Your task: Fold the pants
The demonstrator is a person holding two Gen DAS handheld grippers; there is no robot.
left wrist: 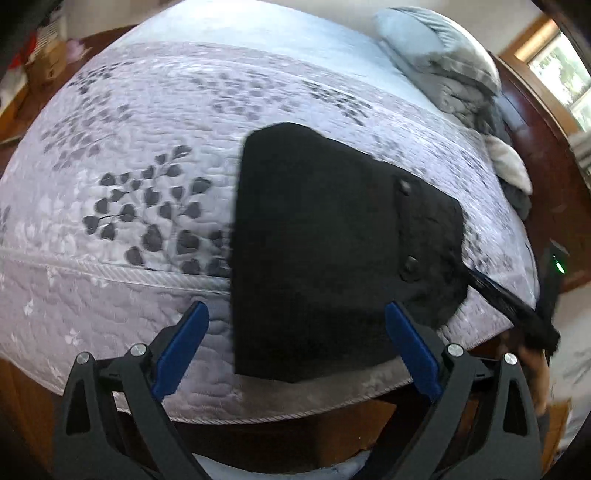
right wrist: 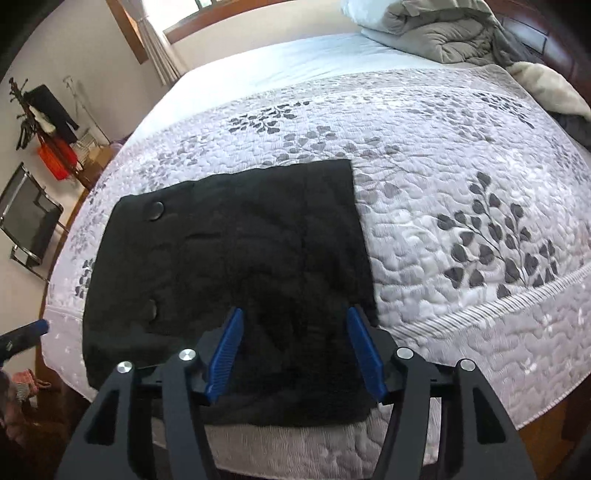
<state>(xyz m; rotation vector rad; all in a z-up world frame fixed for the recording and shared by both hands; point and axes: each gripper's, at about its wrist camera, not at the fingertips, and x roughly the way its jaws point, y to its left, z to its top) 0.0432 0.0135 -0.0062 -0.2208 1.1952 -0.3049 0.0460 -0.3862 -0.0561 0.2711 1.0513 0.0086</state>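
Note:
The black pants (left wrist: 317, 251) lie folded into a flat rectangle on the quilted bed cover, near the bed's foot edge; they also show in the right wrist view (right wrist: 236, 258). Two round buttons show on them (left wrist: 410, 266). My left gripper (left wrist: 295, 336) is open and empty, hovering above the near edge of the pants. My right gripper (right wrist: 295, 343) is open and empty, just above the near part of the pants. The right gripper's dark body (left wrist: 517, 310) shows at the right of the left wrist view, beside the pants.
The bed cover (right wrist: 461, 184) is pale lilac with grey leaf prints. A rumpled grey duvet and pillows (right wrist: 443, 26) lie at the head end. A wooden bed frame (left wrist: 546, 155) rims the bed. A coat stand (right wrist: 44, 118) and a monitor (right wrist: 26, 218) stand by the wall.

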